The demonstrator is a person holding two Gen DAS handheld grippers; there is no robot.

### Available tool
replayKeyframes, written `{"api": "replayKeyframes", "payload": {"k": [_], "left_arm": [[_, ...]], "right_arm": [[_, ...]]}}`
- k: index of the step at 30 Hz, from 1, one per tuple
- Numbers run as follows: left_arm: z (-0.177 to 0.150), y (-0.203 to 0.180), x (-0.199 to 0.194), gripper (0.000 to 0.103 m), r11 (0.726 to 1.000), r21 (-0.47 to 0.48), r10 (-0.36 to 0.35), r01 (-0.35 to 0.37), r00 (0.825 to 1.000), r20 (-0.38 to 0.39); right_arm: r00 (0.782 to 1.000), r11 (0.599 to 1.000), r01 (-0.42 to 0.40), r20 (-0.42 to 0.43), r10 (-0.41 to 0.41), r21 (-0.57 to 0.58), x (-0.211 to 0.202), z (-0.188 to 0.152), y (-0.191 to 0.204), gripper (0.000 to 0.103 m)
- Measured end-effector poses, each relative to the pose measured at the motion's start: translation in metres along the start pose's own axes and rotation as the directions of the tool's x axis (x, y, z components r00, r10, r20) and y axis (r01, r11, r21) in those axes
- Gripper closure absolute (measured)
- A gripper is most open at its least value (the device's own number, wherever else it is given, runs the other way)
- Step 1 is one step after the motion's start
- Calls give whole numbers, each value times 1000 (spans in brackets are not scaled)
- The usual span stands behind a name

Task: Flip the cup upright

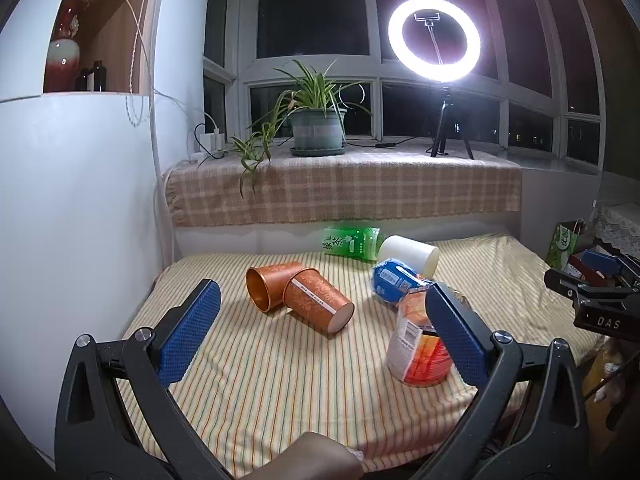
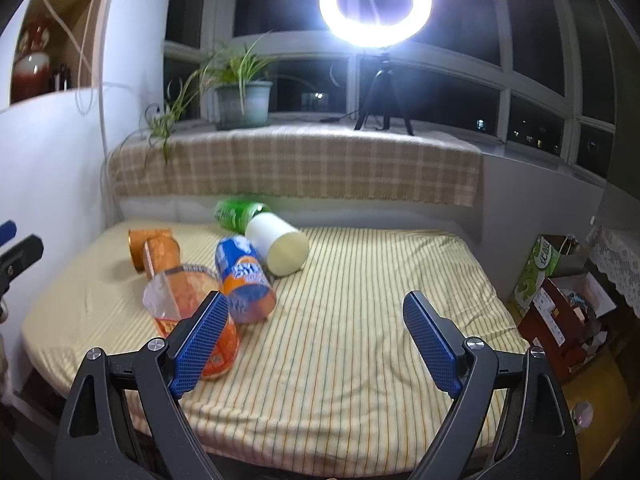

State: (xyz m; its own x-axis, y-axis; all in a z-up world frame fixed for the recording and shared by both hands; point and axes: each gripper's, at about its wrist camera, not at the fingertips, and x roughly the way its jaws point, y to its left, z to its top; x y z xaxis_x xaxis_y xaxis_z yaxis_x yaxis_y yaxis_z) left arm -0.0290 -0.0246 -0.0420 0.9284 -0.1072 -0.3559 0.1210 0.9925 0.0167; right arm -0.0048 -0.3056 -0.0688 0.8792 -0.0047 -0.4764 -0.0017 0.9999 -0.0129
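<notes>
Jaws spread on both the left gripper (image 1: 322,330) and right gripper (image 2: 314,338), above 2 copper cups (image 1: 316,300) lying sideways.

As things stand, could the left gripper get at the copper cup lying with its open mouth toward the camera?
Probably yes. The left gripper is open, and the copper cup lies ahead between its fingers with bare striped cloth in between. The second copper cup leans against it, so the grasp may nudge that.

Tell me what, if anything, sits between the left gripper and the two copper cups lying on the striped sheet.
Nothing visible does. The left gripper is open, and only bare striped sheet lies between it and the copper cups. The orange-labelled bottle lies off to the right.
</notes>
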Motion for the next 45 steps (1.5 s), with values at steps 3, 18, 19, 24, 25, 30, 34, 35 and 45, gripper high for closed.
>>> {"api": "replayKeyframes", "payload": {"k": [3, 18, 19, 24, 25, 30, 34, 35, 45], "left_arm": [[1, 0, -3, 0, 1000, -2, 4, -4, 1000, -1], [15, 3, -14, 0, 998, -54, 40, -38, 999, 36], [15, 3, -14, 0, 998, -55, 41, -39, 999, 36], [15, 3, -14, 0, 998, -55, 42, -40, 998, 36], [16, 3, -15, 0, 998, -56, 43, -41, 998, 36], [18, 4, -15, 0, 997, -62, 48, -45, 998, 35], [18, 4, -15, 0, 997, -61, 49, -47, 998, 37], [19, 4, -15, 0, 997, -62, 50, -47, 998, 39], [18, 5, -15, 0, 997, -60, 47, -45, 998, 37]], "right_arm": [[999, 1000, 22, 34, -23, 20, -6, 0, -4, 13], [981, 992, 112, 154, -119, 57, -29, 2, -12, 3], [980, 992, 112, 156, -120, 58, -29, 3, -12, 3], [980, 992, 112, 157, -120, 59, -29, 2, -12, 2], [980, 992, 111, 158, -119, 59, -30, 3, -12, 2], [980, 992, 112, 160, -120, 59, -30, 3, -12, 2], [980, 992, 112, 158, -120, 59, -30, 4, -11, 2], [980, 992, 112, 157, -120, 59, -30, 4, -11, 2], [982, 992, 113, 147, -120, 57, -26, 4, -12, 2]]}}
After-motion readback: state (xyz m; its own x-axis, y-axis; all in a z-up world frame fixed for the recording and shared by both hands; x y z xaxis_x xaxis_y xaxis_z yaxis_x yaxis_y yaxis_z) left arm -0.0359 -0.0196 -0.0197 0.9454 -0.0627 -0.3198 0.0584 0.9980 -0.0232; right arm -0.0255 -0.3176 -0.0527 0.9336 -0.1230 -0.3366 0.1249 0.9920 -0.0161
